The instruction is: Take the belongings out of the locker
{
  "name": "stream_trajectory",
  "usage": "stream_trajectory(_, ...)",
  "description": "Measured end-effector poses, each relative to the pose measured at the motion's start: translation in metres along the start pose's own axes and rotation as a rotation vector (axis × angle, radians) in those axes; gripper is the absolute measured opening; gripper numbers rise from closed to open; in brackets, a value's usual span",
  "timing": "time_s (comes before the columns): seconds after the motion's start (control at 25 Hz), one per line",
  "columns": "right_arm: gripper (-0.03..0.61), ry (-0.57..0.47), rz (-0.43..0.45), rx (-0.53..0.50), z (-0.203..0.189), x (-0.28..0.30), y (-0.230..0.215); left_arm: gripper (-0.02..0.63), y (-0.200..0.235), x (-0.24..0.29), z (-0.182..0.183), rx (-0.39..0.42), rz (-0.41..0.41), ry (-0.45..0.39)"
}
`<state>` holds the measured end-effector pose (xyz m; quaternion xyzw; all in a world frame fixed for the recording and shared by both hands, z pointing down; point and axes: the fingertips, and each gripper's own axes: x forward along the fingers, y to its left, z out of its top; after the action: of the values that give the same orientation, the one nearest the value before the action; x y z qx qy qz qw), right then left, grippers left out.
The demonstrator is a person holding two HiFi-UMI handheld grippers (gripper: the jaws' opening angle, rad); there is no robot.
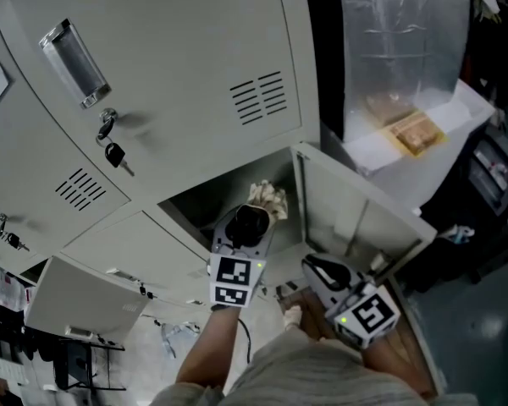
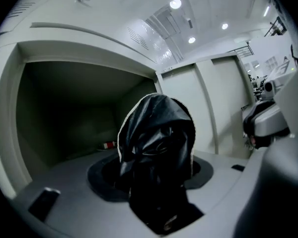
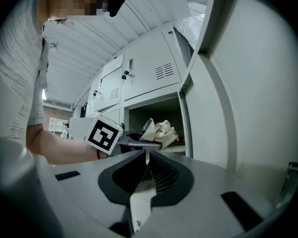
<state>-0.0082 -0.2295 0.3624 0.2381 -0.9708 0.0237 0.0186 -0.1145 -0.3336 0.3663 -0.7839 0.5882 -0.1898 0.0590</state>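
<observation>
Removal under way: left tool grips a cloth bundle at the locker mouth, not yet clear; right tool closed, empty.

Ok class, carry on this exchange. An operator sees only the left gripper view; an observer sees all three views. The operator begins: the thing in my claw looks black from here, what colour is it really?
Observer: In the head view, the cloth bundle in the left claw is cream.
Operator: Is my other claw carrying anything?
Observer: No. The right claw has its jaws together, with nothing between them.
Operator: What is on the door above the open locker?
Observer: Keys hang from its lock, below a metal handle.
</observation>
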Motion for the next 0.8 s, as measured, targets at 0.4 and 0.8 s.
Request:
stream_trajectory(0.4, 0.005, 0.003, 0.01, 0.004, -0.001, 0.001, 0.002, 0.261, -0.027, -0.036, 0.012, -0.137, -0.053, -0.097)
stream_trajectory(0.8, 0.005, 0.016, -0.006, 0.031, -0.004, -0.002, -0.001, 0.261, -0.06, -0.065, 0.009, -0.269, -0.121, -0.149)
